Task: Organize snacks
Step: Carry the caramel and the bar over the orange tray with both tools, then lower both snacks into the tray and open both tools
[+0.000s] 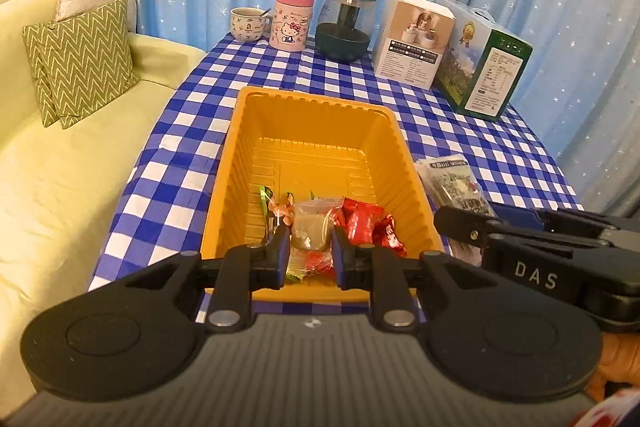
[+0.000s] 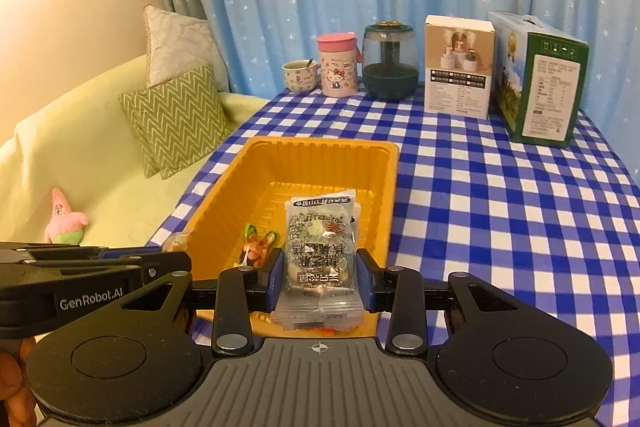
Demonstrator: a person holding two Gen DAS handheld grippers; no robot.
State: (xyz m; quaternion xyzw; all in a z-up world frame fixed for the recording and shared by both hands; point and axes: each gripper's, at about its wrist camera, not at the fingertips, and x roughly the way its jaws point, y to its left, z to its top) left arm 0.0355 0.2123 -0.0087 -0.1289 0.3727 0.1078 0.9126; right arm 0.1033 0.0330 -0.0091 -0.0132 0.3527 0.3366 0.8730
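Left wrist view: the left tongs [image 1: 310, 247] are clamped on a clear pouch [image 1: 310, 233], held above the near end of the orange tray [image 1: 312, 99], where red sweets [image 1: 362, 223] already lie. The drop spot lies straight below.

Right wrist view: the right tongs [image 2: 318, 277] grip a grey packet [image 2: 320, 247] by its sides, long axis pointing away, over the tray's near right corner on the bench [image 2: 500, 187].

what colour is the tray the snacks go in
Orange-yellow plastic tray, ribbed walls; it shows best in the left wrist view.
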